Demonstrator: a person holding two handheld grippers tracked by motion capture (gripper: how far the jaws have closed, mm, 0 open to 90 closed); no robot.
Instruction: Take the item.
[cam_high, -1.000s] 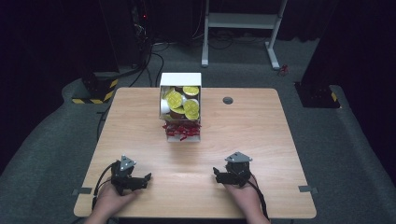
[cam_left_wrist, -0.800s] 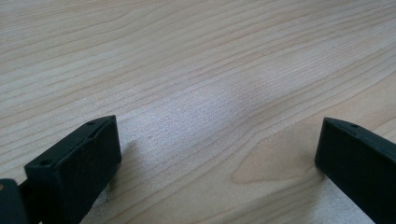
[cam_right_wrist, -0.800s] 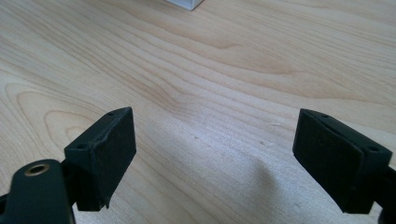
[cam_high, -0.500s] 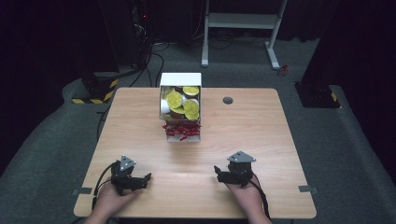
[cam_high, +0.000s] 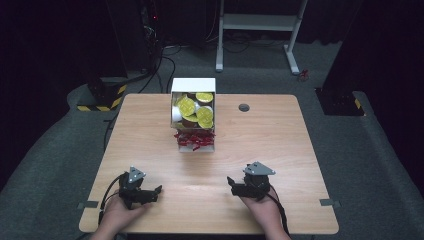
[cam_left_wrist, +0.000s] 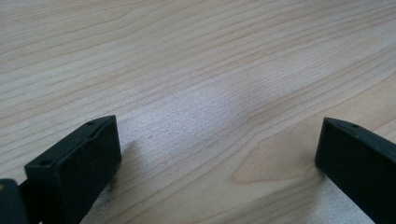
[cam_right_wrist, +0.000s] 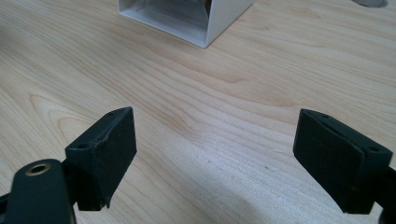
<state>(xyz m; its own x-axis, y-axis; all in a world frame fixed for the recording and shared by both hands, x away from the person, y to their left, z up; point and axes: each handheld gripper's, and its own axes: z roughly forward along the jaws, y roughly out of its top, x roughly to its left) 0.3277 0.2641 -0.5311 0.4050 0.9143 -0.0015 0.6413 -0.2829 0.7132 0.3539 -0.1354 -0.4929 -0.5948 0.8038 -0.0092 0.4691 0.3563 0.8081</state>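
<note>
Two hand-held grippers at rest on a wooden table, white box beyond them.

The table (cam_high: 280, 150) spans the centre of the high view, its light wood grain running left to right. The white box (cam_high: 194, 120) stands at upper centre of that view, near the table's far edge; it holds round yellow-lidded cups (cam_high: 205, 116) above a layer of red shredded filler (cam_high: 194, 139). In the right gripper view a corner of the box sits at the top centre of the frame. The right gripper (cam_high: 237, 183) lies at lower right of centre in the high view, jaws set wide apart with bare wood between them. The left gripper (cam_high: 154, 192) lies at lower left, jaws likewise spread with nothing held. Both are well apart from the box. A small dark round grommet (cam_high: 244, 107) sits to the right of the box.
</note>
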